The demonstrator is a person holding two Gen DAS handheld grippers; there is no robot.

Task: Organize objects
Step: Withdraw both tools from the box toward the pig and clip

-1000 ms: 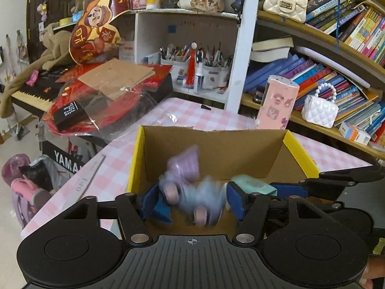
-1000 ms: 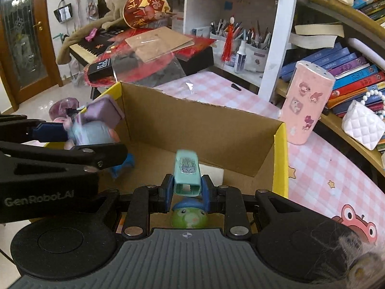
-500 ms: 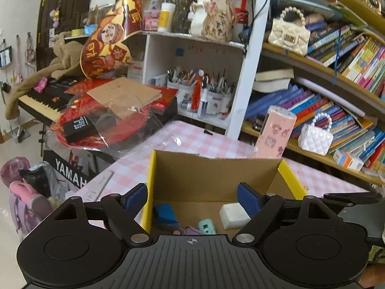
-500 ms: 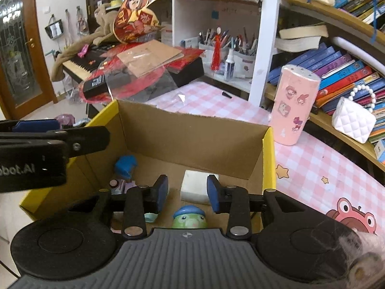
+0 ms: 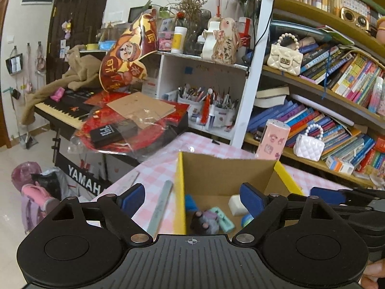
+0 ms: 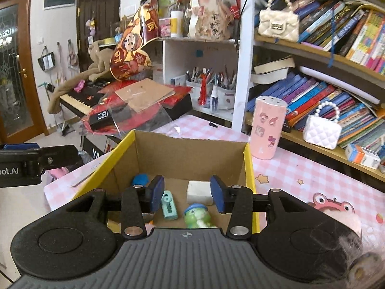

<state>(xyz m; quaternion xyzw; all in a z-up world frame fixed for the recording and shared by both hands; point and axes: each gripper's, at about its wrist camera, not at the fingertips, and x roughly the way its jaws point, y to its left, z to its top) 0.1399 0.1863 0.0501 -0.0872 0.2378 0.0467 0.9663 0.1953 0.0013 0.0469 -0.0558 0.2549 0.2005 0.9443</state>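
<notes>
Small toys lie loose inside the cardboard box [image 6: 182, 154] on the pink-checked counter [image 6: 312, 175], collected to tidy; left gripper [image 5: 192, 198] fingers opening wide, empty; right gripper [image 6: 187, 192] fingers opening, narrower, empty above the teal toy [image 6: 168, 204].

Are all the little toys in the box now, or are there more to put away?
Done: the cardboard box already holds a green frog toy, a teal toy, a white block and a blue piece. In hand: nothing; the left gripper and right gripper are both empty, their jaws opening. Left: maybe the ruler lying on the table beside the box.
</notes>
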